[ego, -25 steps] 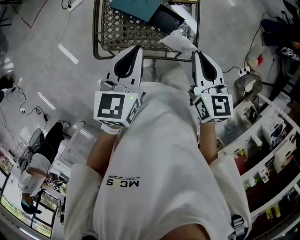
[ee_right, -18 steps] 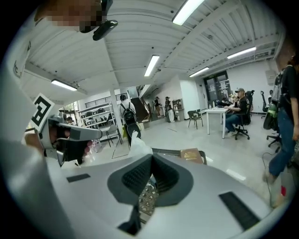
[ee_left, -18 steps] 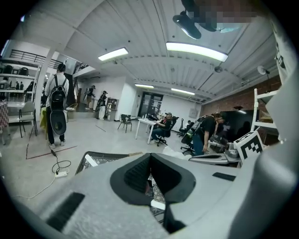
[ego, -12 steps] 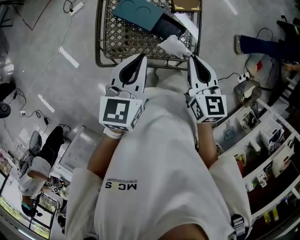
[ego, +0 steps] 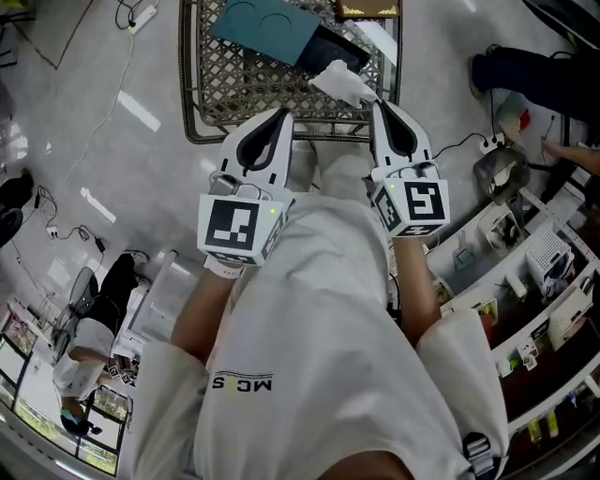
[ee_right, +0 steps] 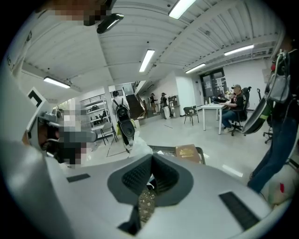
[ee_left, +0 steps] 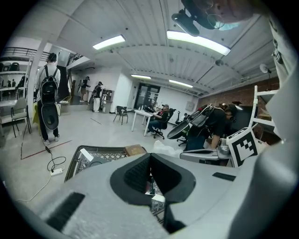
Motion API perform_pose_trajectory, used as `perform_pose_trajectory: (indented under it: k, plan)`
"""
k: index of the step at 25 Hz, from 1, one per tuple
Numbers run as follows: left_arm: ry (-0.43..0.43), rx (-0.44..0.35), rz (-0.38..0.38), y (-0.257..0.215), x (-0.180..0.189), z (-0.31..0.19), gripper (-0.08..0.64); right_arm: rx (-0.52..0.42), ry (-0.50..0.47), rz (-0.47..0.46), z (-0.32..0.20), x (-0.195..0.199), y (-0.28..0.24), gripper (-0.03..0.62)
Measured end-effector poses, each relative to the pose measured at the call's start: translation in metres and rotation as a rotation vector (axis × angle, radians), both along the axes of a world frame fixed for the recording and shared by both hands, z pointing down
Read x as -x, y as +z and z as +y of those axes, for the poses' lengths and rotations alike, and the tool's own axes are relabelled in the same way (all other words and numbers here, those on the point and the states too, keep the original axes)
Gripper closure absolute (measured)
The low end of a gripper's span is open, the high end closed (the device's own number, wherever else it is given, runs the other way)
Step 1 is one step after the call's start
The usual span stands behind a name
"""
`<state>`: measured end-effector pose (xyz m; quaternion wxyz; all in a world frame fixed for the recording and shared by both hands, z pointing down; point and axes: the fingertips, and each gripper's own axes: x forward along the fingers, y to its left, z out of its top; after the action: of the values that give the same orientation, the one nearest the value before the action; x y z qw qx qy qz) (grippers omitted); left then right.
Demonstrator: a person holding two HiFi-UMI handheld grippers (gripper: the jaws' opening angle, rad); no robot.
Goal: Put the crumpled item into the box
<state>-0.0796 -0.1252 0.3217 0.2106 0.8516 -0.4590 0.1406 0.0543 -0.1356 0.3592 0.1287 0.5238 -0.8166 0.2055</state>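
A crumpled white item [ego: 342, 82] sticks out at the tip of my right gripper [ego: 375, 103], whose jaws are shut on an edge of it. It hangs over the near right corner of a woven mesh basket [ego: 202, 89] on the floor. From the right gripper view, the same item [ee_right: 134, 145] rises just left of the closed tip of that gripper [ee_right: 152, 158]. My left gripper [ego: 281, 114] is shut with nothing in it, its tip at the basket's near rim. The left gripper view shows its jaws [ee_left: 149, 156] meeting above the basket [ee_left: 77, 163].
Inside the basket lie a teal board [ego: 267, 26], a black flat item [ego: 333, 47] and a brown box [ego: 367, 8]. Shelving [ego: 525, 272] with small goods runs along the right. A person's legs [ego: 525, 66] stand at top right. Cables [ego: 56, 225] lie on the floor at left.
Both grippers have moved a little forward toward the basket. The right one has shifted left with the crumpled item, from the basket's corner to over its rim.
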Motion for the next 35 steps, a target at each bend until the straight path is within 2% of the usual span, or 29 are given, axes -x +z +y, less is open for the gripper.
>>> perform_pose_trajectory:
  k: [9, 21, 27, 35]
  plan:
    - [-0.014, 0.055, 0.027, 0.035, -0.011, -0.017, 0.54, 0.066, 0.016, 0.027, -0.028, -0.005, 0.056, 0.578]
    - [0.002, 0.094, 0.005, 0.078, -0.025, -0.026, 0.54, 0.15, 0.014, 0.058, -0.045, -0.005, 0.135, 0.577]
    - [-0.035, 0.143, 0.02, 0.094, -0.029, -0.032, 0.54, 0.182, 0.008, 0.055, -0.054, -0.003, 0.169, 0.577]
    - [-0.027, 0.177, 0.012, 0.115, -0.033, -0.035, 0.54, 0.266, 0.015, 0.072, -0.058, -0.004, 0.212, 0.578]
